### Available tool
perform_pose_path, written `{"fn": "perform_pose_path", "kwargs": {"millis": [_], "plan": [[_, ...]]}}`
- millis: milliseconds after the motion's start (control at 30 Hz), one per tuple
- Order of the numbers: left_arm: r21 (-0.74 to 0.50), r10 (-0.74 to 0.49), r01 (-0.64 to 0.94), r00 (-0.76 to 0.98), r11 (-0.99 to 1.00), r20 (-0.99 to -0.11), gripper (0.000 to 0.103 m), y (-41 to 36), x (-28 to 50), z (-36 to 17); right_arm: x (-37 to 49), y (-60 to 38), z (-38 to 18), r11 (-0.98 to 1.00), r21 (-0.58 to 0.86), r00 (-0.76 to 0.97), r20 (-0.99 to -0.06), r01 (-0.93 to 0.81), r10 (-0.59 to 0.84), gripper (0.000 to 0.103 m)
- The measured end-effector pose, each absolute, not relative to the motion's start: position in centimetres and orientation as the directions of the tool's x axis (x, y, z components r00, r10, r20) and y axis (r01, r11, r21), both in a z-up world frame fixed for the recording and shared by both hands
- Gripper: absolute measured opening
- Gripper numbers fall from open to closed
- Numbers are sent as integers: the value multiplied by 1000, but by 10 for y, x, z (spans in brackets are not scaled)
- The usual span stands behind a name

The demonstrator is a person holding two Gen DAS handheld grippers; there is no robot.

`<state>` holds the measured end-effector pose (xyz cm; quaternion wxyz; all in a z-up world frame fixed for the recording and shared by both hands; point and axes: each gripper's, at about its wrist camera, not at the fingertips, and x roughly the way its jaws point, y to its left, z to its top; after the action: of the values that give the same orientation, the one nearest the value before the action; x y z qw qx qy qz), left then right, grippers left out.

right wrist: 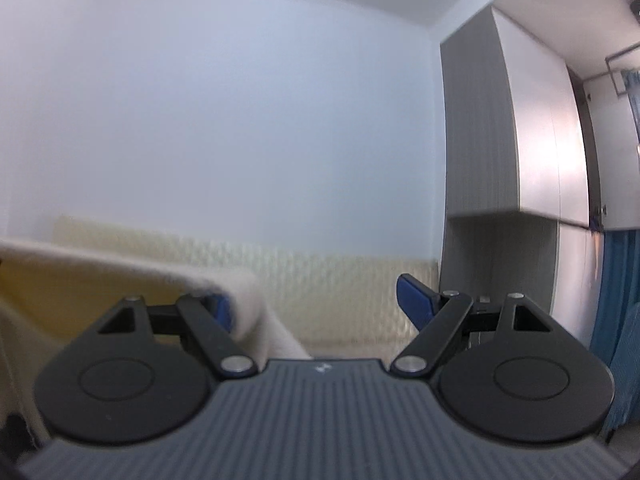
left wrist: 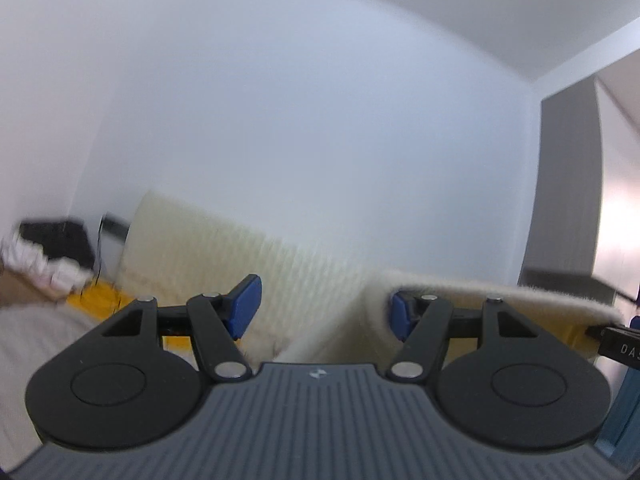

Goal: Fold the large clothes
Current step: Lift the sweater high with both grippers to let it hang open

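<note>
Cream fleece garment [left wrist: 500, 294] stretches level between the two grippers, its long edge running side to side in front of a cream headboard [right wrist: 340, 280]. Left gripper [left wrist: 324, 308] and right gripper [right wrist: 316, 304] both stand spread wide, the fleece draped over one inner blue pad of each, the opposite pad well clear.

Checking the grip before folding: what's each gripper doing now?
Left gripper: open, cream cloth draped over one finger.
Right gripper: open, same cloth over one finger.
</note>
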<state>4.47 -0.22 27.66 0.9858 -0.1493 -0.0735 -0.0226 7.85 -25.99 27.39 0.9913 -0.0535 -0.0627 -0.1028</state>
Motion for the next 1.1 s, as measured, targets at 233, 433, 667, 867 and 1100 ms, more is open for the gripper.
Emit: {"fn": "perform_pose_path", "kwargs": {"millis": [233,433,667,867,1100], "plan": [[-233,-60,135,950,963,306,70,7,2,397,40,-263,383,982,-52,948,275,180,-159,81],[-186,-91,156,944,970,318,71,14,0,454,42,-260,430,983,-61,937,318,172,-144,82],[-220,-104,129,987,967,121,71,24,83,400,133,-269,367,990,-83,992,78,110,-103,82],[-257,-110,92,992,962,-56,71,25,197,311,246,-272,276,988,-114,991,-81,101,-110,81],[-257,-102,44,971,965,-216,71,12,370,196,407,-276,161,988,-103,967,-220,112,-133,81]]}}
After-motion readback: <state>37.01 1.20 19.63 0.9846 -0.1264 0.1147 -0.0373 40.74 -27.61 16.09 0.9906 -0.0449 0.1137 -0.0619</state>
